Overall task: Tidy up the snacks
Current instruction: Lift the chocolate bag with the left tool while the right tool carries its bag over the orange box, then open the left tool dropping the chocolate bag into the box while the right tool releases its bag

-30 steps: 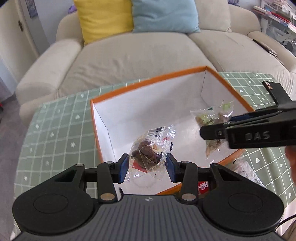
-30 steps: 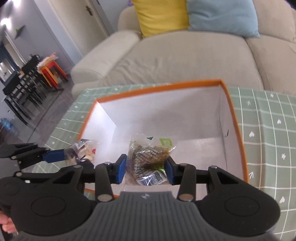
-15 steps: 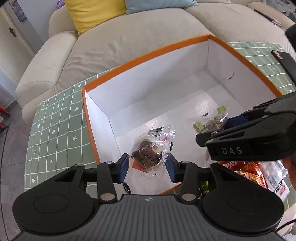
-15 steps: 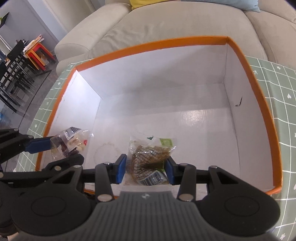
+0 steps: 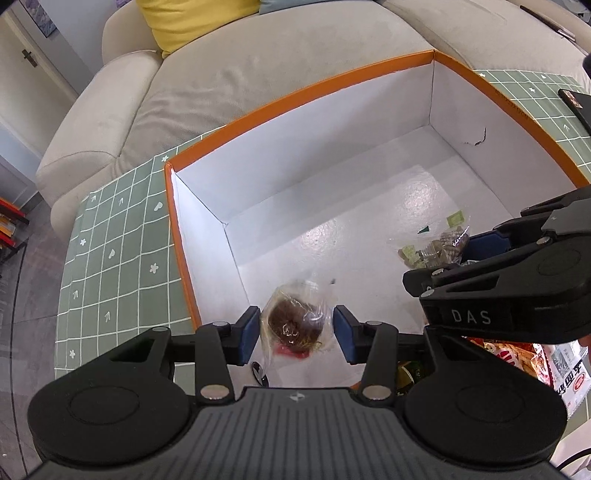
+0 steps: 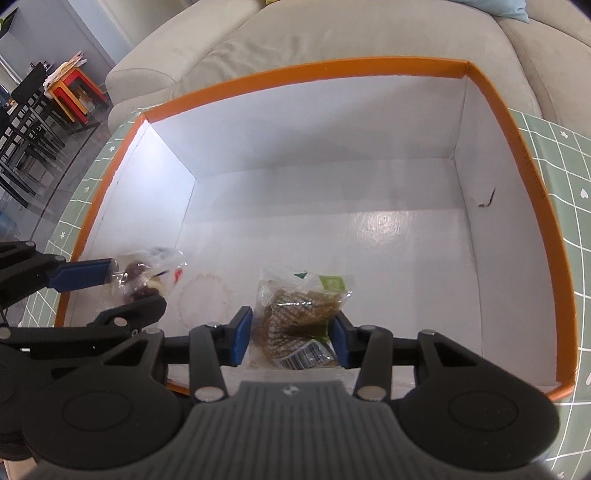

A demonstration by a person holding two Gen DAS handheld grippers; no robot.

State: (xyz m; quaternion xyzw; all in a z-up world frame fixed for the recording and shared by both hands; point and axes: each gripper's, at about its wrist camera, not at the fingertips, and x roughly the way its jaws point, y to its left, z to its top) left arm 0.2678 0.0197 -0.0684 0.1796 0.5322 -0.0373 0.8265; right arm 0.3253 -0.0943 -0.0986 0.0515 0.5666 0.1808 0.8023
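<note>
Over the orange-rimmed white cardboard box point(image 6: 496, 110), my left tool point(image 5: 295, 328) spreads, releasing a clear-wrapped brown pastry point(image 5: 293, 321), while my right tool point(image 6: 291, 336) pinches a clear-wrapped lattice biscuit packet point(image 6: 301, 317) for dropping inside.

Beige sofa point(image 5: 258, 74) across top of both views, upholstery creased. Yellow cushion point(image 5: 199, 22) at upper centre of left view; blue cushion point(image 6: 517, 7) at upper right corner of right view. Grey floor point(image 5: 22, 280) at left edge. Black chairs point(image 6: 22, 122) and red-orange stools point(image 6: 74, 92) upper left of right view. Pale wall point(image 5: 22, 74) upper left. Green grid-patterned tablecloth point(image 5: 110, 258) below sofa.
</note>
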